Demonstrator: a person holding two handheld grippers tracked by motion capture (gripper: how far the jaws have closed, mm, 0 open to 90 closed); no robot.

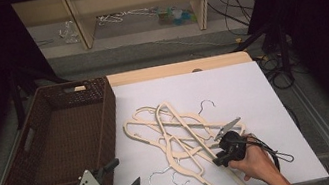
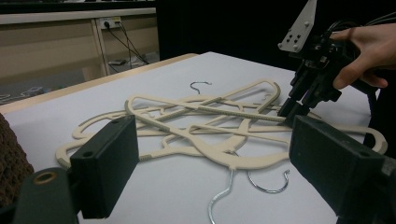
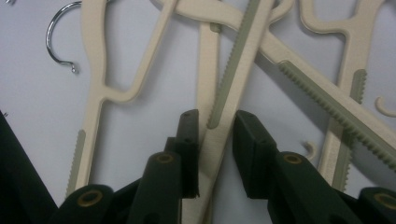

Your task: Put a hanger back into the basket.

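Several cream plastic hangers with metal hooks lie tangled in the middle of the white table. My right gripper reaches down into the near right side of the pile. In the right gripper view its jaws straddle the ribbed bar of one hanger; the left pad is against the bar and a thin gap shows at the right pad. The left gripper view shows the right gripper at the pile's far edge. My left gripper hovers open at the near left, its jaws wide apart and holding nothing.
A dark brown wicker basket stands at the table's left side, close to my left gripper. Loose metal hooks of the hangers lie near the front edge. Cables run across the floor at the right, and a wooden shelf stands behind.
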